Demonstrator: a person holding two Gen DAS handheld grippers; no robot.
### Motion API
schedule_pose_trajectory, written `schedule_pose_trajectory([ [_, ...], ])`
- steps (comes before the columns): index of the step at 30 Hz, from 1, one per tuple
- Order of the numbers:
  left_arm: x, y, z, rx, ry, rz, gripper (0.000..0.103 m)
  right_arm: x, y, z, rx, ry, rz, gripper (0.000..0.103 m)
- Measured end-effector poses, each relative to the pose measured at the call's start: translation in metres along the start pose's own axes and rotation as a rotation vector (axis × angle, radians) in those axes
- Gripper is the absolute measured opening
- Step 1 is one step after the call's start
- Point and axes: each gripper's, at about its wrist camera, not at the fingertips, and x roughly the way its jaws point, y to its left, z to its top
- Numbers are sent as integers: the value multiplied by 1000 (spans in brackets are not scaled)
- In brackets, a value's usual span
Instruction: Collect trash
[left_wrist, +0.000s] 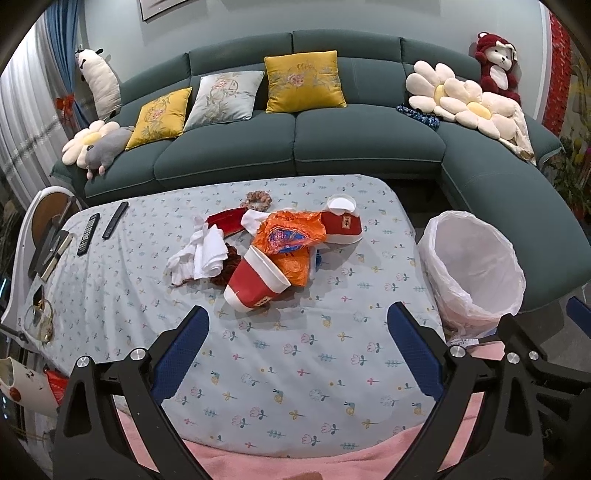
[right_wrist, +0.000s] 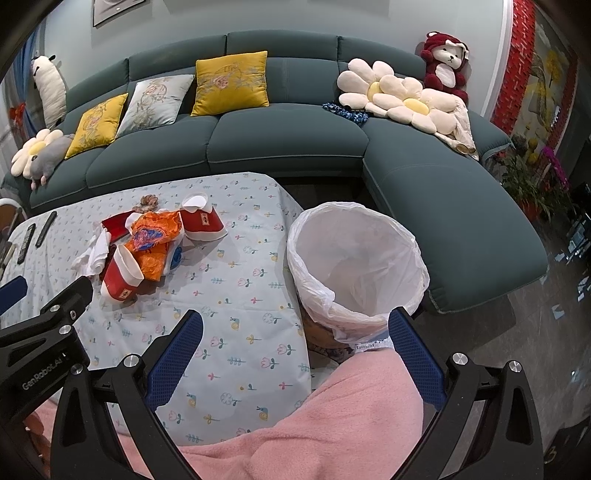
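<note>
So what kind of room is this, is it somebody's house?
Most likely a home living room. A big green sofa holds cushions and a red teddy bear, and remote controls lie on the cloth-covered table.

Red cups (left_wrist: 258, 282), orange bag (left_wrist: 291, 232) (floral tablecloth (left_wrist: 295, 350))
</note>
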Motion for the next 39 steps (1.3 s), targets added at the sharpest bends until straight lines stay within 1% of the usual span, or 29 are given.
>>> schedule_pose_trajectory([
  [4, 1, -1, 0, 14, 11, -3, 93, 1, -3, 0, 0, 1, -3, 96],
  [11, 1, -4, 0, 32, 4, 5, 93, -1, -5, 2, 4, 1, -8, 96],
  [39, 1, -1, 0, 28, 4, 9, 93, 0, -9, 0, 8, 0, -19, 96],
])
